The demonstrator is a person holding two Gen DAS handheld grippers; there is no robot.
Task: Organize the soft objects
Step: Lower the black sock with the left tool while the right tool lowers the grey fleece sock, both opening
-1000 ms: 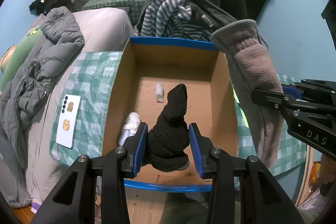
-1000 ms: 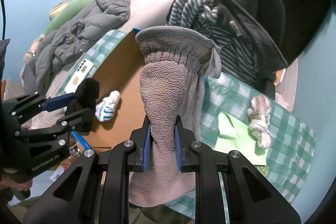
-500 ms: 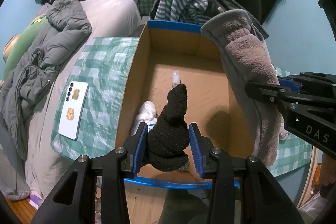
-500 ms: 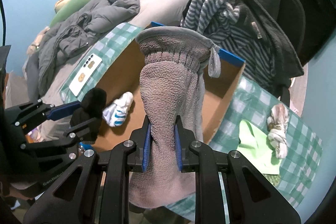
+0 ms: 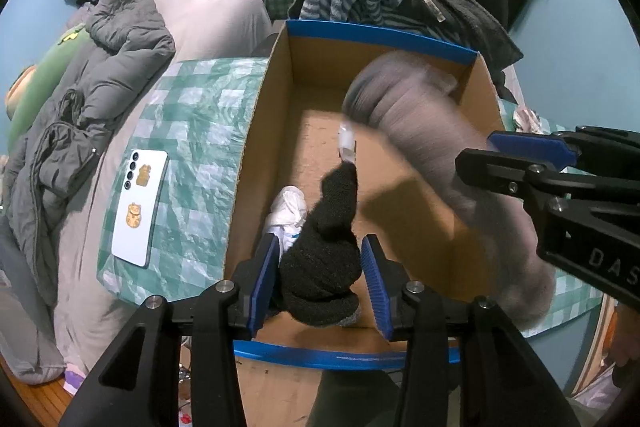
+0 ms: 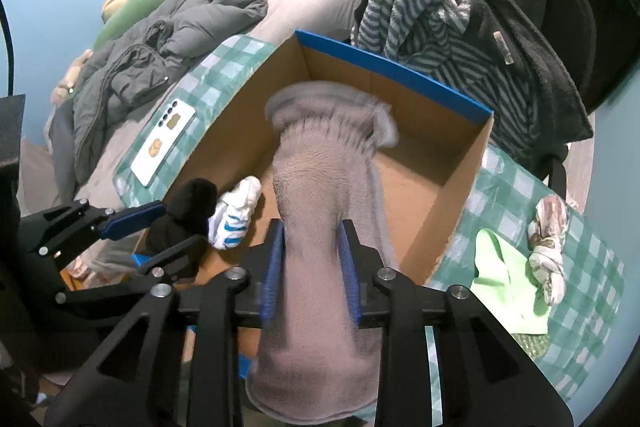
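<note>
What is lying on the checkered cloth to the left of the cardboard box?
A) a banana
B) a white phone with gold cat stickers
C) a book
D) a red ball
B: a white phone with gold cat stickers lies flat on the green checkered cloth, just left of the cardboard box.

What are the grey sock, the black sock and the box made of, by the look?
Grey sock: thick fleece or terry knit, it seems; matte, nubby pile with a ribbed cuff.
Black sock: fuzzy knit, perhaps chenille or wool blend; matte, loose fibres at its outline.
Box: corrugated cardboard, brown and matte inside, with a smooth blue rim that could be tape or print.
</note>
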